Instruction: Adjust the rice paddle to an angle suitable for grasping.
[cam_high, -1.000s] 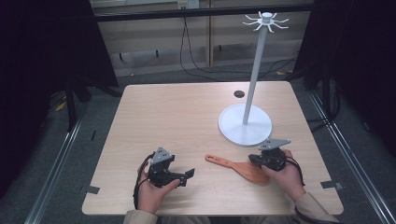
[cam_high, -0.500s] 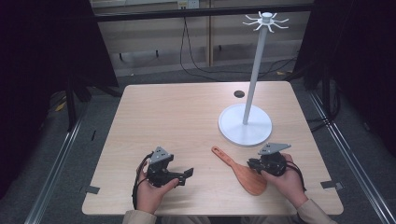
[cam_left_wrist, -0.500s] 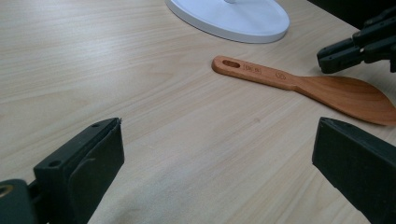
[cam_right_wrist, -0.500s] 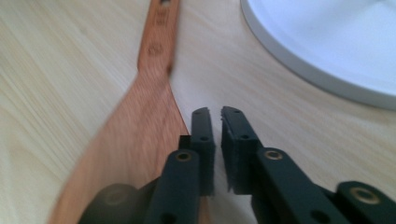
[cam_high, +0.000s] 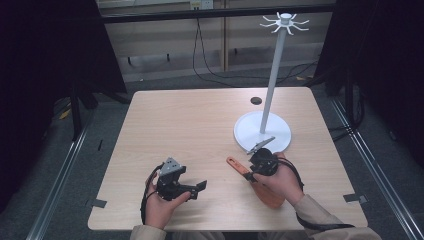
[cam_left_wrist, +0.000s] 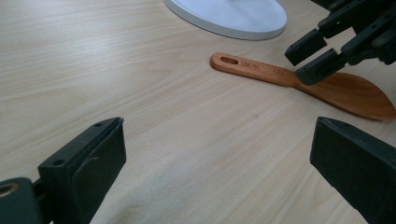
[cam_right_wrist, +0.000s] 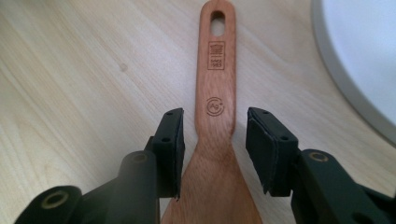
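A wooden spatula (cam_high: 239, 167) lies flat on the table, handle toward the far left, blade under the person's right hand. My right gripper (cam_high: 252, 172) hovers over its neck. In the right gripper view the spatula (cam_right_wrist: 215, 84) runs up between the jaws of the right gripper (cam_right_wrist: 215, 140); the jaws have just been opening and the pads stand off the wood on both sides. My left gripper (cam_high: 200, 186) rests at the near left, open; its jaws have just been closing a little, with nothing between them (cam_left_wrist: 217, 154). From there the spatula (cam_left_wrist: 261, 72) lies ahead.
A white stand has a round base (cam_high: 262, 131) just beyond the spatula and a tall pole (cam_high: 272, 75) topped with hooks. A small black disc (cam_high: 256, 100) sits at the far side of the light wood table (cam_high: 190, 125). Tape marks sit at the near corners.
The spatula has swung from lying crosswise to slanting, blade toward the person. The right gripper has moved left over its neck. The left hand has stayed put.
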